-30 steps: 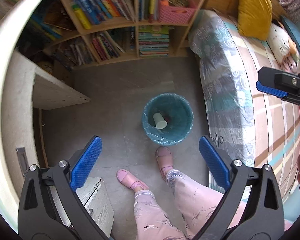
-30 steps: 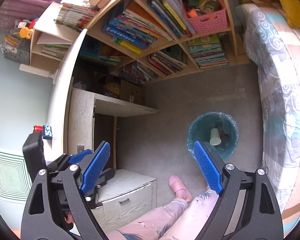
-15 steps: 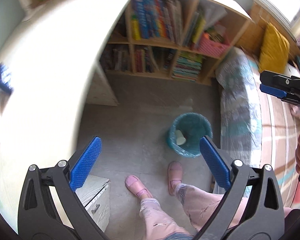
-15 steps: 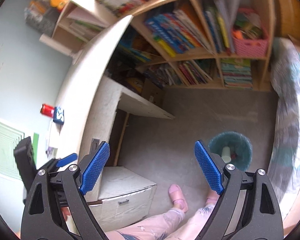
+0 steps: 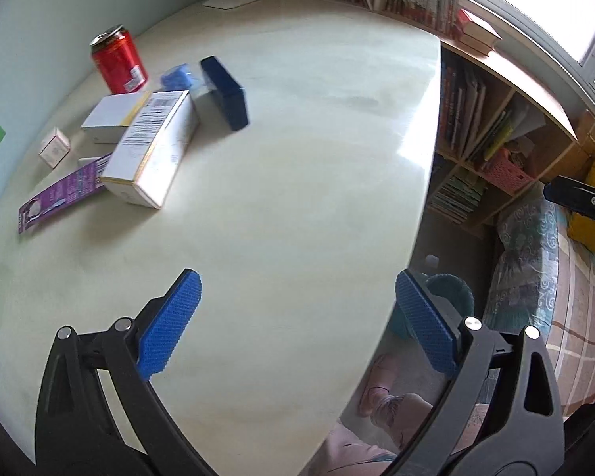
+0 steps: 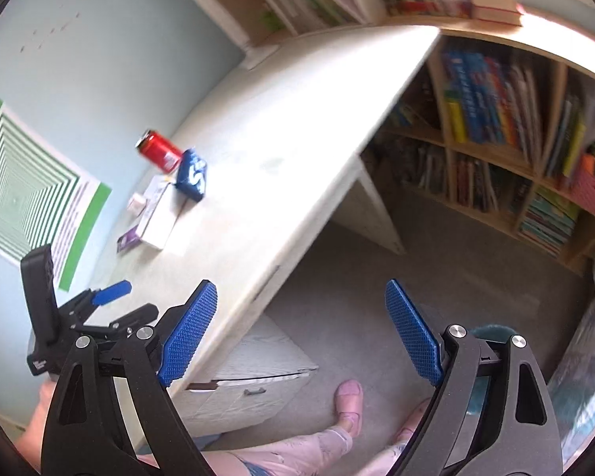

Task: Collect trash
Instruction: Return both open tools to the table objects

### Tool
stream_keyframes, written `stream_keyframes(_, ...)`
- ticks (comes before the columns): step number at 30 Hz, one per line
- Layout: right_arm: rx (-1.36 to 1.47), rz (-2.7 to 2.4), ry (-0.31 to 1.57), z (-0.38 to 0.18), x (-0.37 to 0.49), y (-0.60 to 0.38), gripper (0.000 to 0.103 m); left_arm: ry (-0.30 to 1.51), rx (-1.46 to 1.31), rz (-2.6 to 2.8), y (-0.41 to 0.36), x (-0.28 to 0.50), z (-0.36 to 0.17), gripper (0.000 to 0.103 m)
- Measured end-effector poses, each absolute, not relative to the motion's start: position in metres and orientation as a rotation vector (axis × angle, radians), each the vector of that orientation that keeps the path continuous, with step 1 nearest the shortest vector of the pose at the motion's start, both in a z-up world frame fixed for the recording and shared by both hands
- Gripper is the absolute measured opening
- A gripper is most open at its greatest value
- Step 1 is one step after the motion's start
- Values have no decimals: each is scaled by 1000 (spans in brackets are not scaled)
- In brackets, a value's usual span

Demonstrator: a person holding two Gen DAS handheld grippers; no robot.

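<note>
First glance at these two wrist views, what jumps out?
The red can stands at the desk's far left corner, next to a cluster of boxes. Both the left gripper and the right gripper are open and empty. The teal bin sits on the floor past the desk edge.

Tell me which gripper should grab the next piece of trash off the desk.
Probably the left gripper. It is open over the desk, with the boxes and red can ahead. The right gripper, also open, hangs past the desk edge, above the floor.
</note>
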State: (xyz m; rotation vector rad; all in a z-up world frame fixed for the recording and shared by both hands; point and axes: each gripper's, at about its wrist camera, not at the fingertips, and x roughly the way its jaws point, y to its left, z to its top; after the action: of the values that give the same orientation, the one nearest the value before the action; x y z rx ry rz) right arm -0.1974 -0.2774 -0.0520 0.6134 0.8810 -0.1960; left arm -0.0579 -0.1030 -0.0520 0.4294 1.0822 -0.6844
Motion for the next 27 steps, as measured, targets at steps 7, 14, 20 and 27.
stream_keyframes(7, 495, -78, 920, -39, -139, -233, 88, 1072, 378, -610, -71, -24, -51, 96)
stream_keyframes(14, 433, -13, 954, -32, -87, -202, 89, 1055, 364, -598, -47, 2, -48, 96)
stream_keyframes(20, 401, 8, 972, -30, -48, -187, 89, 1072, 354, -604, -38, 28, -52, 96)
stream_keyframes(27, 395, 34, 1013, -43, -4, -181, 89, 1103, 352, -601, -40, 58, -67, 96)
